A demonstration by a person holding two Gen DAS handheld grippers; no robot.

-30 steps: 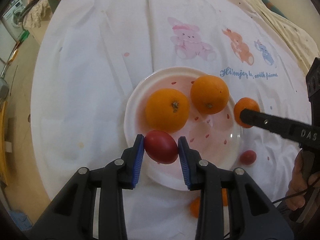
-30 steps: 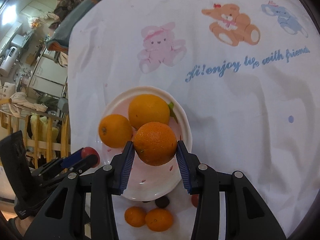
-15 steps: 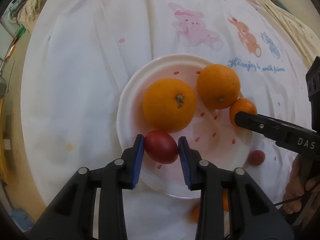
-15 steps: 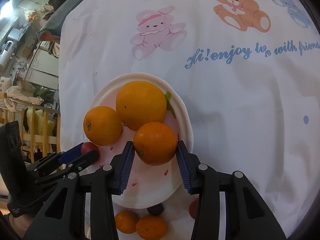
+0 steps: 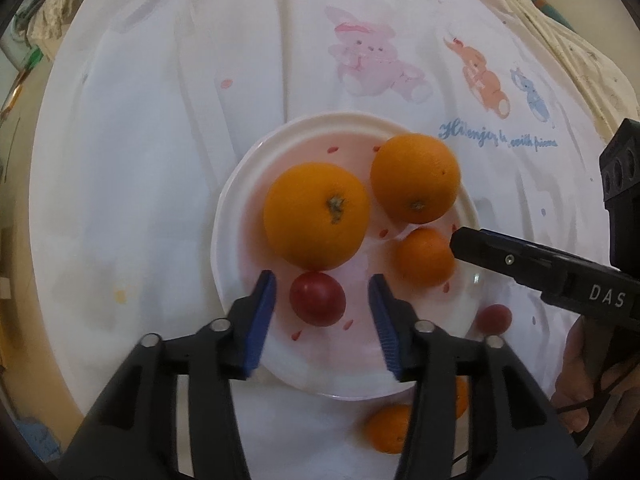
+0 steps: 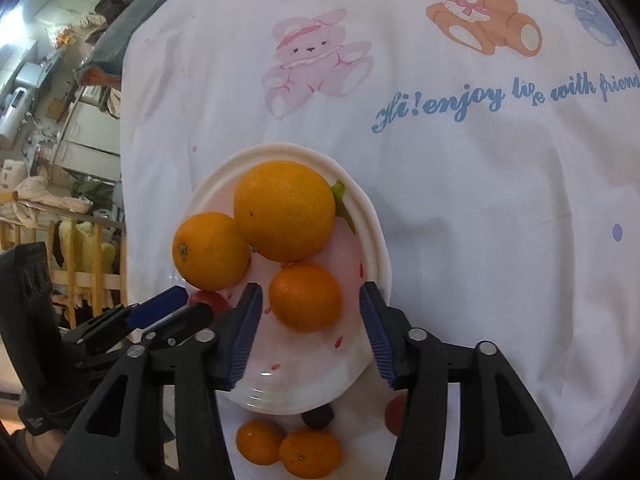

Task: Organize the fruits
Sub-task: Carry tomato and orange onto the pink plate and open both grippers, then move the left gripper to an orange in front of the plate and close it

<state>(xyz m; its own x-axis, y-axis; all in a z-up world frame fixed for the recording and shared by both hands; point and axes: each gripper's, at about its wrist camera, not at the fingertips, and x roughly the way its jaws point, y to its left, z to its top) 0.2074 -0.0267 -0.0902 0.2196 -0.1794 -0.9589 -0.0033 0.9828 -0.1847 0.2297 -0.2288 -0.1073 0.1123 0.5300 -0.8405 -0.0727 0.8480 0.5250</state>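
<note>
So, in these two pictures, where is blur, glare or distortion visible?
Left wrist view: the printed blue text is smeared and unreadable, and the cloth bends towards the dark round border. Right wrist view: sharper, the text reads clearly; a small glare spot sits on the plate.

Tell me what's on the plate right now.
On the plate: two big oranges, a small orange and a red fruit. Plate surface under them is hidden.

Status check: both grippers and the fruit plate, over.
Left gripper open, jaws just opening off red tomato. Right gripper open, releasing small orange. Both sit on white plate. Nothing blocking.
</note>
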